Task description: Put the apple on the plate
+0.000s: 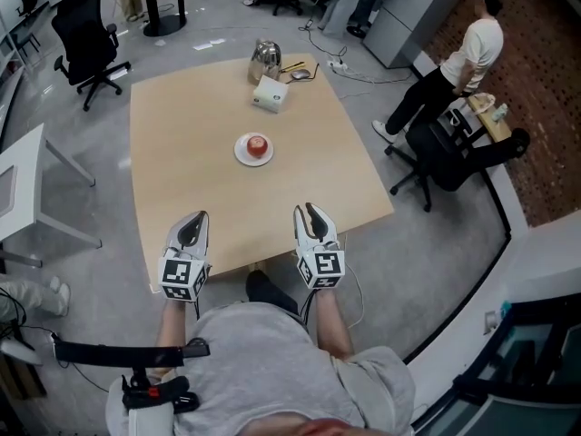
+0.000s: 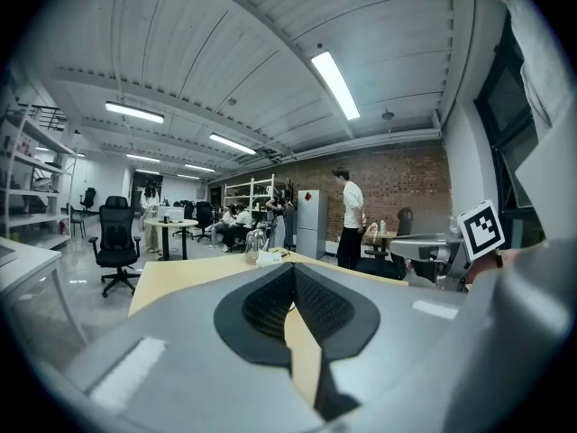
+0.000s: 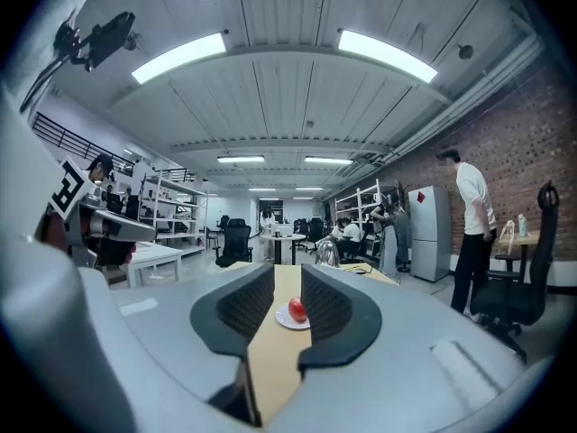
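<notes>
A red apple (image 1: 258,144) sits on a small white plate (image 1: 240,153) in the middle of the light wooden table (image 1: 182,125). Both grippers hover at the table's near edge, well short of the plate. My left gripper (image 1: 198,216) has its jaws together with nothing in them; in its own view the left gripper (image 2: 293,267) pads meet at the tips. My right gripper (image 1: 310,210) is slightly open and empty. In the right gripper view the apple (image 3: 297,309) and plate (image 3: 286,322) show far ahead through the narrow gap of the right gripper (image 3: 288,270).
At the table's far end stand a white box (image 1: 270,94) and a shiny metal kettle (image 1: 264,59), with cables (image 1: 300,69) beside them. A black office chair (image 1: 86,48) stands far left, a white desk (image 1: 18,189) left, and a person (image 1: 454,66) with a chair right.
</notes>
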Available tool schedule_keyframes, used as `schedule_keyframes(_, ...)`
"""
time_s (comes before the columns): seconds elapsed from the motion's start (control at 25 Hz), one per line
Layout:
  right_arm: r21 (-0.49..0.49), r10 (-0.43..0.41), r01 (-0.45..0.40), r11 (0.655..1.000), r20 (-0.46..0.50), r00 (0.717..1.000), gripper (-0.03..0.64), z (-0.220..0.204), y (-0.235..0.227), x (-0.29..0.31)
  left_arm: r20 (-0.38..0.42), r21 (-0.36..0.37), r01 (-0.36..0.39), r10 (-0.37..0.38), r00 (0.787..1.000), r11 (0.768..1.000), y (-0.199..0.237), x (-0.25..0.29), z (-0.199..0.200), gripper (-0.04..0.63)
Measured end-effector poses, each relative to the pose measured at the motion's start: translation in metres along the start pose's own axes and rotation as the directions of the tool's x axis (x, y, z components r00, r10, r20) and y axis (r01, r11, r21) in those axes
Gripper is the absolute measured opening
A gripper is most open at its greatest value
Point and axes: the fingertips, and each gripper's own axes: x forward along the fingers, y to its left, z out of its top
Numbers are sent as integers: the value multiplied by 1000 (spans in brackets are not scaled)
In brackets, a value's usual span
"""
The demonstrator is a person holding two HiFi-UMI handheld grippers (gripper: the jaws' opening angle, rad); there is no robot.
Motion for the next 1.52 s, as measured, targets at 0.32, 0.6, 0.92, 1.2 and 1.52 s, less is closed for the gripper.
schedule_keyframes(0.32, 5, -33, 33, 999, -4, 999, 83, -10, -6, -17, 7, 15, 33, -33, 999, 999, -10, 5, -1, 20)
schedule_keyframes(0.6, 10, -63, 63, 998, 0, 998, 58, -10, -13, -31, 15, 24, 63, -63, 998, 998, -21, 10, 3, 20)
schedule_keyframes(0.92, 18, -73, 73, 997, -2, 997, 8, -14, -15, -37, 12, 28, 73, -74, 997, 997, -25, 13, 3, 20)
schedule_keyframes(1.2, 17, -73, 73, 997, 1, 997, 6, -14, -16, -39, 13, 32, 80, -80, 997, 996, -27, 14, 3, 20)
schedule_keyframes(1.52, 17, -73, 73, 997, 1, 997, 6, -14, -16, -41, 12, 34, 87, -88, 996, 996, -28, 15, 2, 20)
